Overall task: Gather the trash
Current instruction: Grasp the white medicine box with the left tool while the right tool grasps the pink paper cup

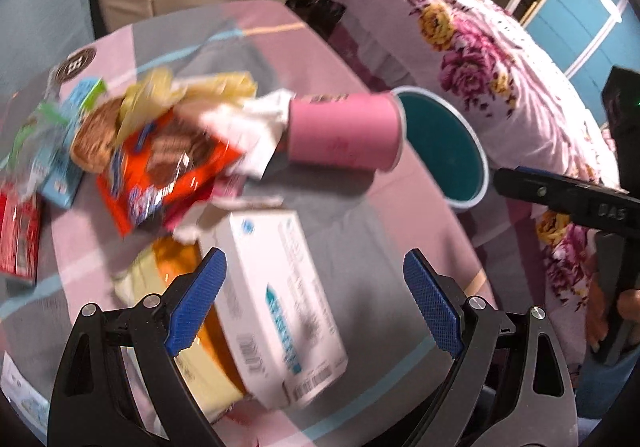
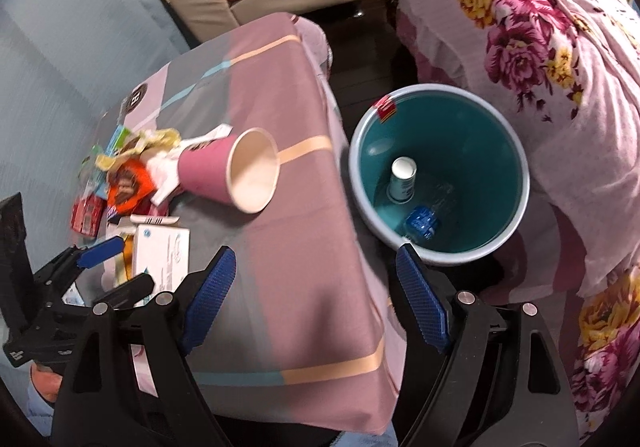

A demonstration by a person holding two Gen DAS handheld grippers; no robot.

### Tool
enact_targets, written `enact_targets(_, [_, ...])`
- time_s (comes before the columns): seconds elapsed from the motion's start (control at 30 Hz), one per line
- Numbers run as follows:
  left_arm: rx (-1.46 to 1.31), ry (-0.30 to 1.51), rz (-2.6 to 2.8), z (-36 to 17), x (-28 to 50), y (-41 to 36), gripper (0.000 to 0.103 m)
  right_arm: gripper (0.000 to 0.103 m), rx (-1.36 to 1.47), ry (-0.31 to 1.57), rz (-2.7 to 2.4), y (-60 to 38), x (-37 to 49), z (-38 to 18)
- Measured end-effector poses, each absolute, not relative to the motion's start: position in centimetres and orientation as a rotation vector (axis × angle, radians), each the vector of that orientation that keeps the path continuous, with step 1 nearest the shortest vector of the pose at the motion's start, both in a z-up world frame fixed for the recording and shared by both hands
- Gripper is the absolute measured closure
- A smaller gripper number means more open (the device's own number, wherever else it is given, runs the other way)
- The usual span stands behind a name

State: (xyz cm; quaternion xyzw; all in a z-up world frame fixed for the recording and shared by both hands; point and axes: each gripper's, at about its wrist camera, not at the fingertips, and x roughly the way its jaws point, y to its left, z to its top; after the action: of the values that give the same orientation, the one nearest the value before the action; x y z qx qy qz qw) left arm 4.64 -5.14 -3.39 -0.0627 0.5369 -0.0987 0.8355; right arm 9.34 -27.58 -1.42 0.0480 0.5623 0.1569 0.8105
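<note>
**Inspector:** Tools first. The left gripper (image 1: pixel 316 303) stands with its jaws spread wide, pointing down over the table (image 2: pixel 304 247). The white carton (image 1: pixel 280 303) lies below, between the two blue pads, but neither pad presses on it; nothing is held.

**Clerk:** And the other?

**Inspector:** The right gripper (image 2: pixel 316 295) is likewise spread wide and empty, hanging over the table's edge. One pad lines up with the cloth, the other with the rim of the bin (image 2: pixel 516 151); it touches neither, as far as the view shows.

**Clerk:** Count, largest down?

**Inspector:** One table under a pink and grey cloth. One teal bin with a pale rim, on the floor just beside the table. One white carton on the table. One pink paper cup (image 2: pixel 228 171) on its side, mouth turned toward the bin. One orange snack wrapper (image 1: pixel 168 171), one red pack (image 1: pixel 18 235), one light blue carton (image 1: pixel 64 175), all in a heap touching one another.

**Clerk:** Inside the bin?

**Inspector:** Two items: one white cup (image 2: pixel 403 179) upright, and one clear bottle with a blue label (image 2: pixel 424 221) lying flat. The heap is blurred in the left view, so smaller scraps there may be more than I can count
</note>
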Motion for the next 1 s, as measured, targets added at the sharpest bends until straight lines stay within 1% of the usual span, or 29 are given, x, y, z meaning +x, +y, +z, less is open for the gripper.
enact_targets(0.2, [-0.109,1.172,-0.171,-4.9,3.3,-5.6,0.012,0.024,0.087,1.218,0.361,-26.5,7.7,-1.8])
enact_targets(0.43, [-0.074,1.209,-0.108,-6.6,3.6,-6.1,0.012,0.024,0.085,1.210,0.372,-26.5,6.9,-1.6])
enact_targets(0.77, [0.059,1.236,-0.023,-8.1,4.5,-8.9,0.013,0.024,0.122,1.231,0.368,-27.5,7.1,-2.7])
enact_targets(0.8, [0.072,1.229,-0.019,-8.3,4.6,-9.0,0.015,0.024,0.111,1.229,0.372,-27.3,7.2,-2.6])
enact_targets(0.83, [0.078,1.218,-0.016,-8.2,4.6,-9.1,0.020,0.024,0.093,1.225,0.377,-27.1,7.4,-2.5])
enact_targets(0.9, [0.062,1.197,-0.023,-7.8,4.6,-8.8,0.037,0.024,0.016,1.208,0.399,-26.0,8.0,-2.2])
enact_targets(0.93, [0.028,1.194,-0.036,-7.5,4.6,-8.3,0.043,0.024,-0.028,1.202,0.406,-25.3,8.5,-2.1])
enact_targets(0.97, [0.009,1.195,-0.037,-7.4,4.6,-7.9,0.050,0.024,-0.064,1.199,0.413,-24.7,8.9,-1.9])
enact_targets(1.0, [-0.002,1.193,-0.027,-7.4,4.7,-7.3,0.079,0.024,-0.087,1.196,0.421,-24.3,9.2,-1.8])
